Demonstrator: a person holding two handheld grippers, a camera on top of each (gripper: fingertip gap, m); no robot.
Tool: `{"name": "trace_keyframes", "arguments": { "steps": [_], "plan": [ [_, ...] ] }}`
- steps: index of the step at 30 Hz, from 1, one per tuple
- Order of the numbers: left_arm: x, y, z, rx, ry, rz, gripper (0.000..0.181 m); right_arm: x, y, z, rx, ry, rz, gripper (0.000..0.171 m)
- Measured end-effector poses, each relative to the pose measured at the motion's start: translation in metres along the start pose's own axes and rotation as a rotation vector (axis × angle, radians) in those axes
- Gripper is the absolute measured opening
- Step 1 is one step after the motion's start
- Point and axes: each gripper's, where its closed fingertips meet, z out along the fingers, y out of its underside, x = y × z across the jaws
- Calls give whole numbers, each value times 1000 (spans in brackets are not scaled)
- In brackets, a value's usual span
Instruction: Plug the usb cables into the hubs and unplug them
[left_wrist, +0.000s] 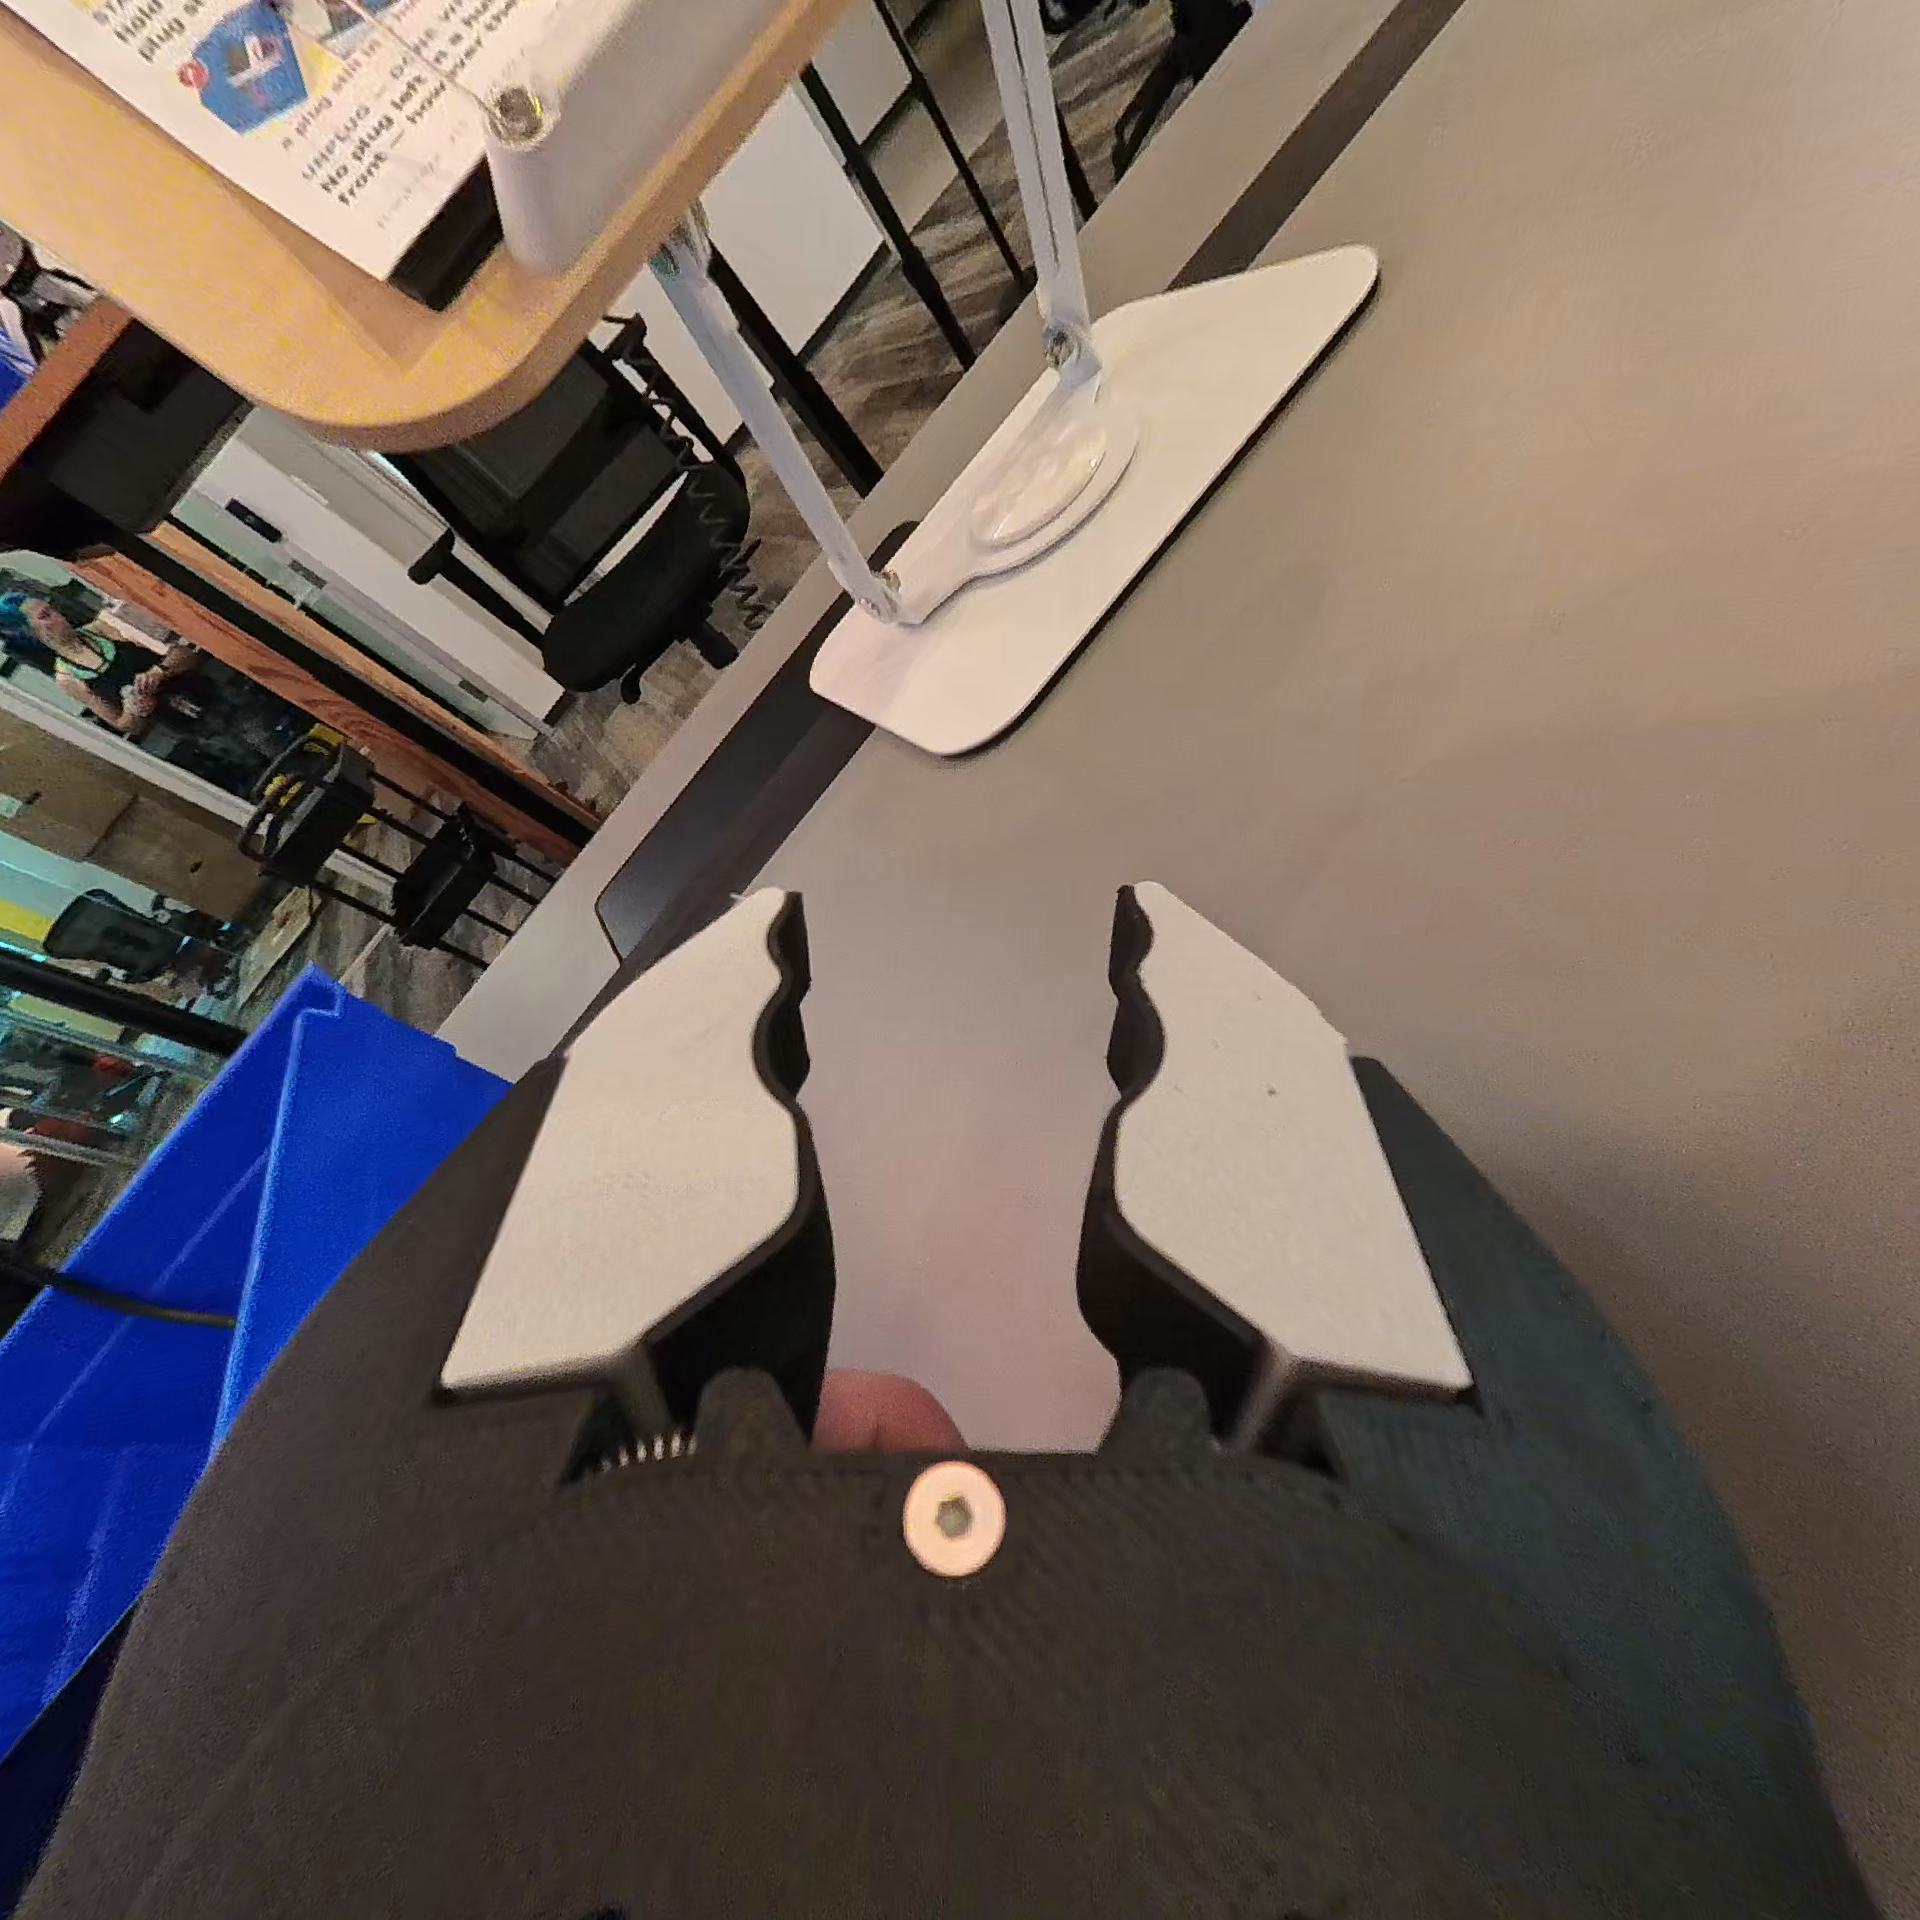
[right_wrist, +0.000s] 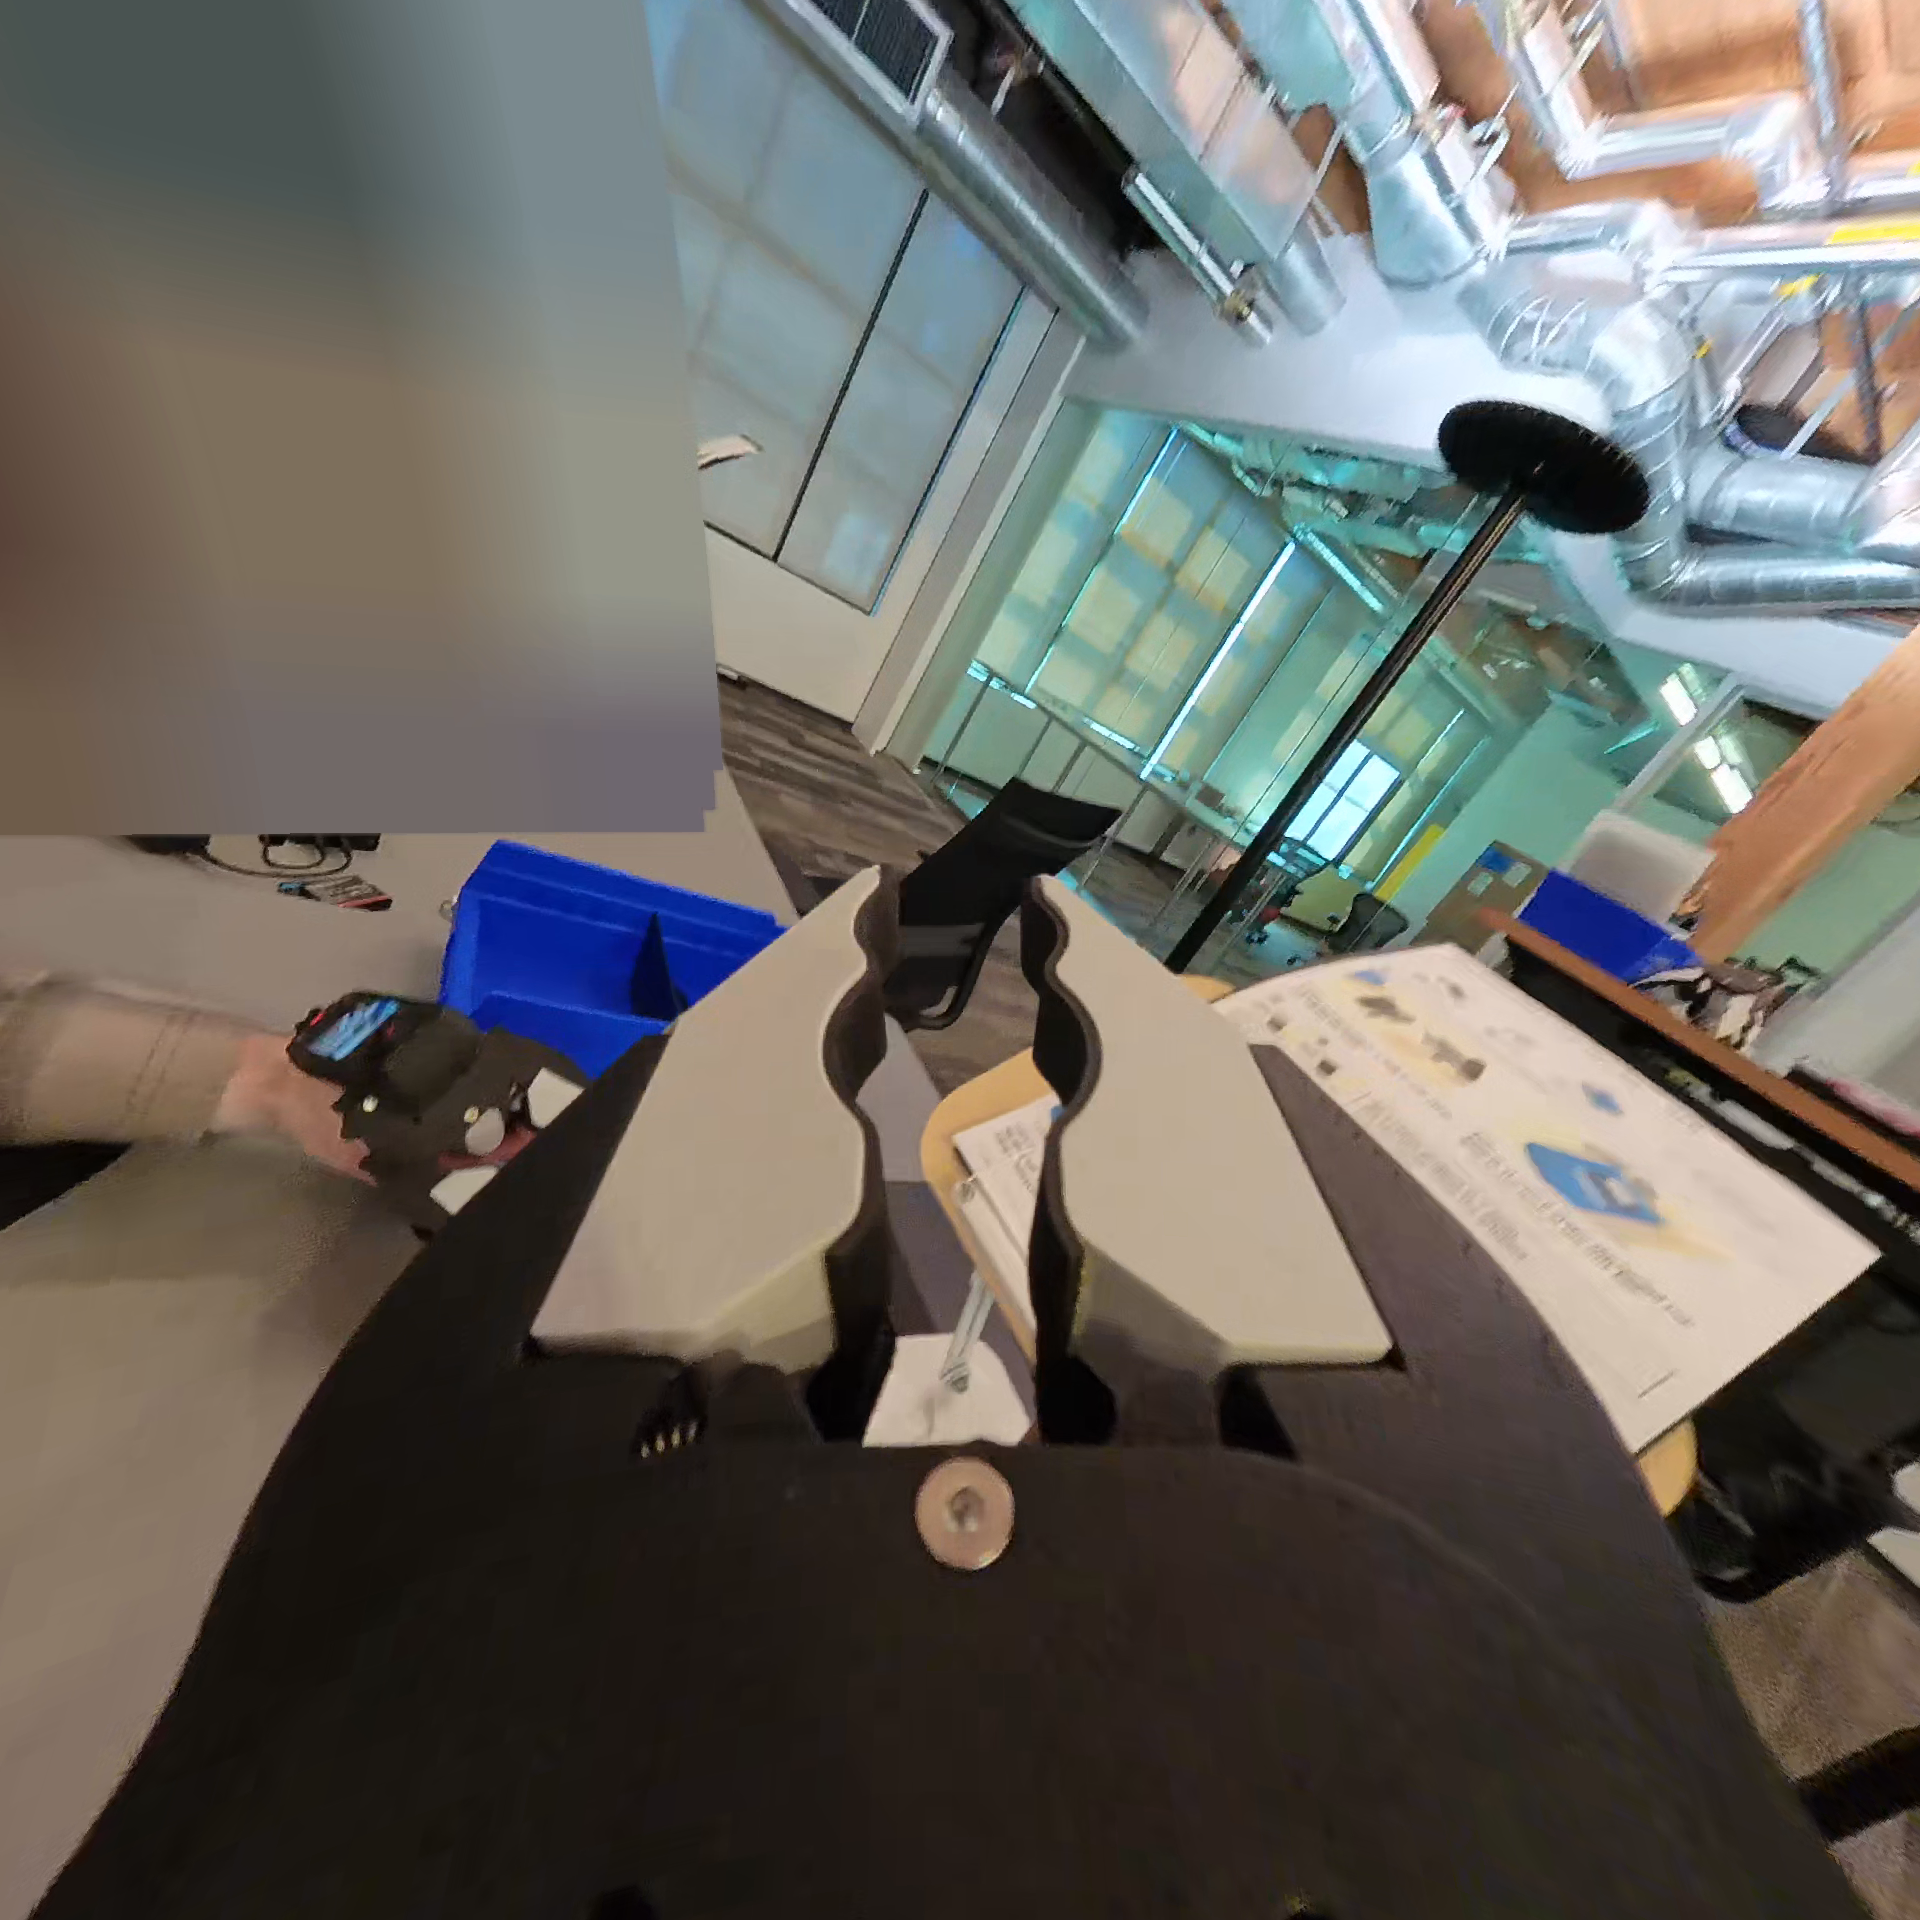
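Observation:
No usb cable or hub shows clearly in either view. My left gripper (left_wrist: 961, 914) is open and empty, held low over the grey table (left_wrist: 1455, 831) and pointing toward a white stand base (left_wrist: 1226, 447). My right gripper (right_wrist: 956, 904) is open with a narrower gap and empty, raised and pointing out over the table's edge toward the room. The left gripper also shows in the right wrist view (right_wrist: 436, 1091), held in a person's hand at the left.
The white stand holds up a wooden board (left_wrist: 312, 343) with an instruction sheet (right_wrist: 1507, 1164). A blue bin (left_wrist: 208, 1299) sits at the left of the table, also seen in the right wrist view (right_wrist: 582, 945). Small dark items (right_wrist: 312, 873) lie far back on the table. One gripper's finger ends stand about 40 cm off the other's.

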Motion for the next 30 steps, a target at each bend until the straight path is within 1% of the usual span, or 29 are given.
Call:
{"name": "trace_keyframes", "arguments": {
  "steps": [2, 4, 6, 7, 9, 12, 14, 15, 17, 21, 23, 24, 25, 26, 28, 30],
  "plan": [
    [-1, -6, -2, 23, -2, 0, 55, -2, 23, 3, -14, 0, 31, 21],
    [-4, -13, -4, 55, -12, -10, 56, 0, 35, 6, -17, -19, 69, 21],
    [-15, -29, -10, 119, -50, -52, 74, 2, 39, 5, -5, -30, 89, 20],
    [-24, -38, -16, 155, -73, -70, 79, 3, 41, 3, -3, -31, 94, 20],
    [-49, -54, -31, 204, -147, -106, 83, 9, 48, 0, -10, -22, 101, 20],
    [-96, -68, -57, 215, -215, -174, 84, 14, 56, -2, -19, -20, 116, 20],
    [-130, -66, -71, 150, -240, -189, 78, 18, 61, -4, -42, -1, 99, 21],
    [-145, -56, -72, 70, -238, -180, 74, 20, 63, -6, -51, 10, 94, 21],
    [-180, -24, -71, -113, -267, -198, 76, 22, 62, -9, -47, 22, 96, 20],
    [-215, 47, -39, -365, -146, -499, 73, 25, 64, -10, -54, 37, 91, 21],
    [-212, 84, -20, -533, -41, -647, 82, 26, 68, -9, -78, 50, 80, 21],
    [-214, 96, -10, -570, -16, -719, 79, 27, 70, -9, -90, 55, 74, 20],
    [-216, 107, -2, -612, -3, -756, 74, 27, 72, -9, -99, 59, 68, 20],
    [-214, 121, 3, -680, 20, -774, 74, 27, 72, -8, -103, 60, 65, 20],
    [-210, 142, 13, -797, 60, -828, 83, 28, 73, -9, -104, 60, 63, 20],
    [-214, 160, 18, -881, 50, -843, 84, 28, 72, -11, -97, 61, 65, 20]
  ]
}}
